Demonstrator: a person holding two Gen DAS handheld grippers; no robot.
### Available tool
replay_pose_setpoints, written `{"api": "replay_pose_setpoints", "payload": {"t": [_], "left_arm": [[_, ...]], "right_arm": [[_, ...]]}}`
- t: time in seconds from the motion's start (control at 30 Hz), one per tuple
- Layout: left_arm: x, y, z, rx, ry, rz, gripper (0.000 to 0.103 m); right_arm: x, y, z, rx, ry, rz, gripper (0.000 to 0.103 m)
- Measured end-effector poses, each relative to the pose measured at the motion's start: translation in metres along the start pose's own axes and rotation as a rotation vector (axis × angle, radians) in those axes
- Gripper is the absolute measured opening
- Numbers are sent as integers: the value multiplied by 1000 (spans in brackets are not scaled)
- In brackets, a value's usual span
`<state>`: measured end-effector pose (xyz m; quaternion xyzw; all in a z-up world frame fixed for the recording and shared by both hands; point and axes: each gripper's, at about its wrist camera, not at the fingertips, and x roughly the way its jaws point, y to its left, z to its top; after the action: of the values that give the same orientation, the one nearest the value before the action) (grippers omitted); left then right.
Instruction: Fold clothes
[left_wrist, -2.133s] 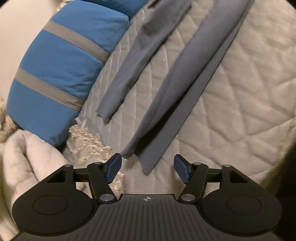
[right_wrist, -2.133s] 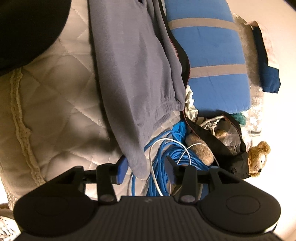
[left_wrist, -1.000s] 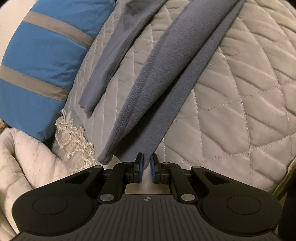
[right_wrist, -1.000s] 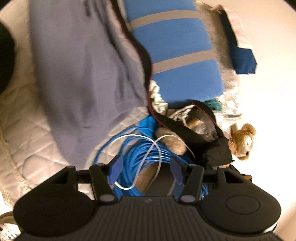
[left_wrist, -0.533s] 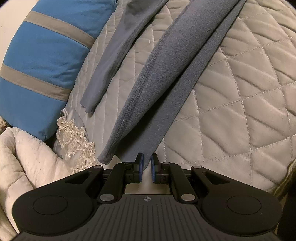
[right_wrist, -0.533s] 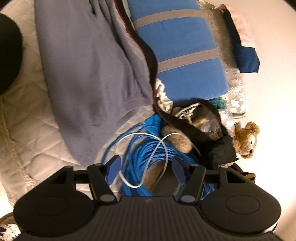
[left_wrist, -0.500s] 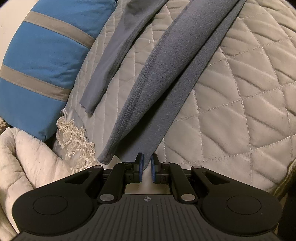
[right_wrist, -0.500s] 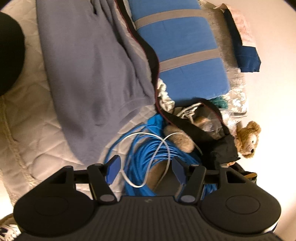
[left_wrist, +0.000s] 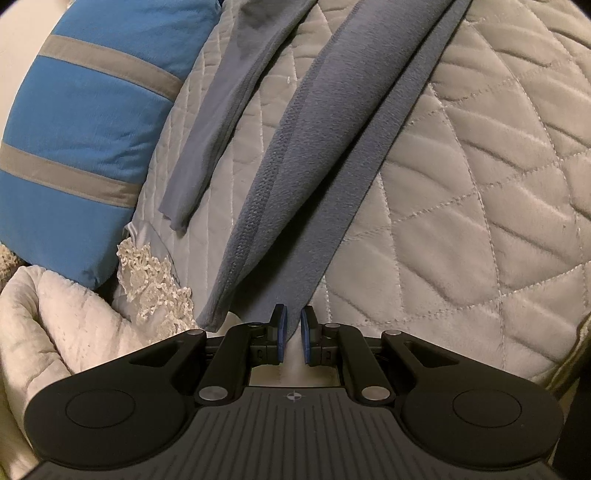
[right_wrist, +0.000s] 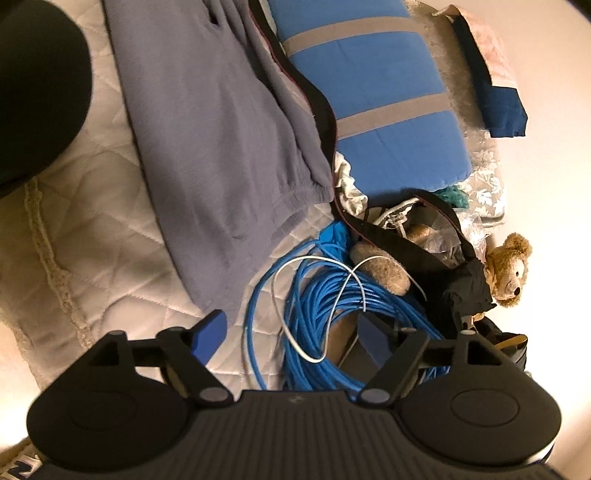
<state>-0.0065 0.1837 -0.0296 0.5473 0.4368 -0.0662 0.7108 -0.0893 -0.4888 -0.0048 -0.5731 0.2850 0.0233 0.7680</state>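
Note:
A grey-blue garment (left_wrist: 325, 155) lies stretched across the quilted bedspread (left_wrist: 480, 184). Its near end tapers into my left gripper (left_wrist: 292, 325), which is shut on the fabric. A thinner strip of the same cloth (left_wrist: 221, 122) lies to its left. In the right wrist view the garment's (right_wrist: 207, 147) gathered cuff end rests just beyond my right gripper's (right_wrist: 291, 326) left finger. That gripper's jaws are opening wide, and no cloth is between them; only a blue cable coil (right_wrist: 317, 321) lies beneath the gap.
A blue pillow with grey stripes (left_wrist: 85, 122) borders the garment, next to lace trim (left_wrist: 147, 277) and a fluffy blanket (left_wrist: 55, 325). By the right gripper are a black bag (right_wrist: 406, 251), a teddy bear (right_wrist: 508, 269) and a dark round shape (right_wrist: 37, 85).
My left gripper went from open to shut on the garment's end, then held still. My right gripper sank toward the cable coil and its jaws spread wider.

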Motion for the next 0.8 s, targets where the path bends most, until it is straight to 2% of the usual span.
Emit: {"api": "replay_pose_setpoints", "payload": {"t": [0.1, 0.23, 0.57, 0.8], "left_arm": [[0, -2, 0, 8, -1, 11, 7], [0, -4, -1, 9, -5, 21, 7], [1, -4, 1, 17, 2, 20, 7], [1, -6, 0, 15, -6, 32, 7]], "right_arm": [[1, 9, 0, -27, -3, -3, 98], [2, 21, 5, -96, -20, -6, 102], [11, 28, 21, -145, -45, -2, 103], [18, 40, 19, -165, -42, 10, 103]]}}
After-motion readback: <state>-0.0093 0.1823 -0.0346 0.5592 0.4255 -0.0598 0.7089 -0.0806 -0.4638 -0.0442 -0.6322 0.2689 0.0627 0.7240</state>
